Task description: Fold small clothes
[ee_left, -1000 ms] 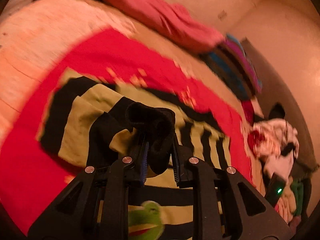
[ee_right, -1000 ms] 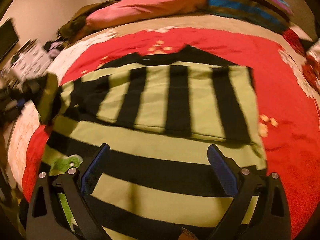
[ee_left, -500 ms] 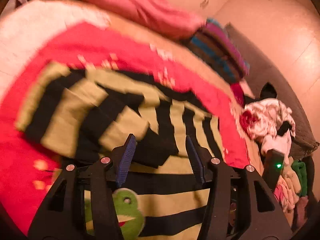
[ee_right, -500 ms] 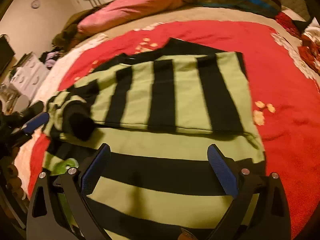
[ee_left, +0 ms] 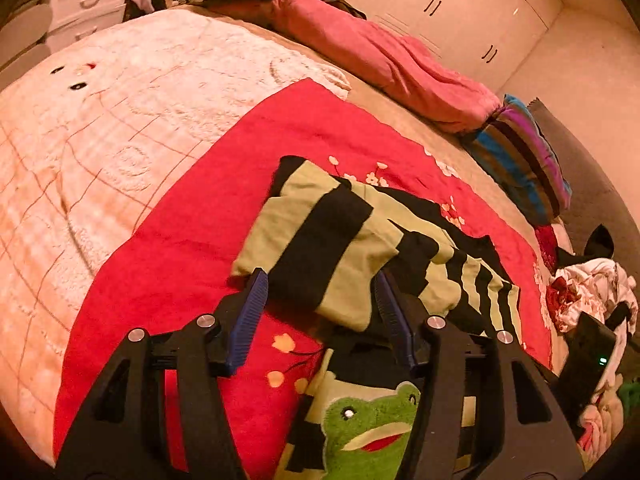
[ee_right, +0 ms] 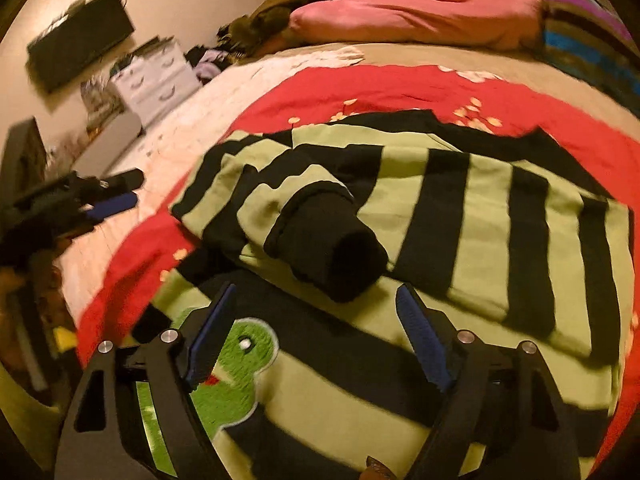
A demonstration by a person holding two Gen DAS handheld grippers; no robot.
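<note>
A green-and-black striped sweater (ee_right: 492, 216) with a frog patch (ee_right: 232, 372) lies on the red blanket (ee_left: 180, 240). Its sleeve (ee_left: 320, 248) is folded over the body and ends in a black cuff (ee_right: 340, 248). My left gripper (ee_left: 320, 276) hovers at the sleeve's shoulder fold with its jaws opening; the fold's near edge sits between the tips, and the pads do not press it. It also shows at the left edge of the right wrist view (ee_right: 134, 190). My right gripper (ee_right: 316, 290) is over the sweater's body just short of the cuff, jaws closing with nothing gripped.
A white quilt (ee_left: 100, 120) covers the bed's left side. A pink roll (ee_left: 380, 56) and a striped pillow (ee_left: 520, 160) lie at the far edge. Loose clothes (ee_left: 592, 288) and a black device (ee_left: 588, 348) sit at the right. White drawers (ee_right: 156, 76) stand beyond the bed.
The left gripper let go of the black cuff, opened and drew back to the sleeve's shoulder end. The right gripper swung left toward the cuff, rolled, and its jaws narrowed.
</note>
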